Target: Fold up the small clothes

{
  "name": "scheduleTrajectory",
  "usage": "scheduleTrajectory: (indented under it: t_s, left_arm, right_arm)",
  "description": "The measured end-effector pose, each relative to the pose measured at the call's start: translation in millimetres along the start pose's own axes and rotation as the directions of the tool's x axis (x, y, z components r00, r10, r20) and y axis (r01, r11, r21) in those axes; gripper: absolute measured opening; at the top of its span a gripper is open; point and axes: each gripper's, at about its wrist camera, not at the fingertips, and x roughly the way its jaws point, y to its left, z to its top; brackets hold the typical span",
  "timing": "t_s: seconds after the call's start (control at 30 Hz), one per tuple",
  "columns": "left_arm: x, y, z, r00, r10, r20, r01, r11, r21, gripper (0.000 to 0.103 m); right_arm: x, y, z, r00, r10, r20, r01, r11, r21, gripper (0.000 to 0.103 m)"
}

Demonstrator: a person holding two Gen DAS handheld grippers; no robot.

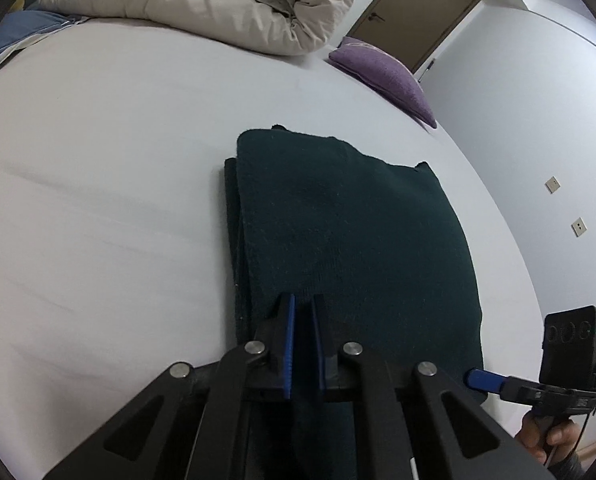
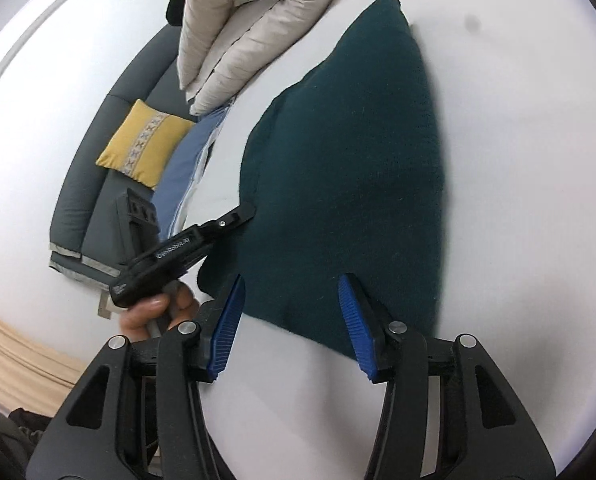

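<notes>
Dark green knitted garment (image 1: 350, 232) lies folded on the white bedsheet (image 1: 98, 200). The left gripper (image 1: 303, 312) pinches its near edge (jaws nearly closed); the right gripper (image 2: 290, 292) gapes, empty. An uneven pull could undo the fold.

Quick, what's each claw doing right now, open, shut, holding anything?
Left claw: shut, a narrow gap between the pads; whether it pinches the dark green cloth cannot be told.
Right claw: open, over the cloth's near edge, holding nothing.
</notes>
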Motion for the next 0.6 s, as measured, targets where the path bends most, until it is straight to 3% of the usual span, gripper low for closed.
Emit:
scheduleTrajectory:
  t_s: [0.13, 0.3, 0.43, 0.6]
  left_arm:
    - [2, 2, -4, 0.999, -0.034, 0.008, 0.034, 0.999, -0.016, 0.011]
    - [2, 10, -5, 0.997, -0.075, 0.007, 0.075, 0.997, -0.034, 0.011]
    - [3, 11, -5, 0.997, -0.072, 0.01, 0.072, 0.997, -0.026, 0.011]
    - [6, 14, -1, 0.997, -0.083, -0.002, 0.083, 0.996, -0.026, 0.011]
  right_arm:
    - [4, -12, -11, 0.999, 0.029, -0.038, -0.029, 1.0, -0.001, 0.047]
    - [-15, -3, -7, 0.997, -0.025, -0.072, 0.023, 0.999, -0.032, 0.047]
    - [-29, 13, 29, 1.0, 0.015, 0.003, -0.015, 0.999, -0.045, 0.049]
    - [3, 14, 92, 0.998, 0.047, 0.039, -0.047, 0.999, 0.006, 0.049]
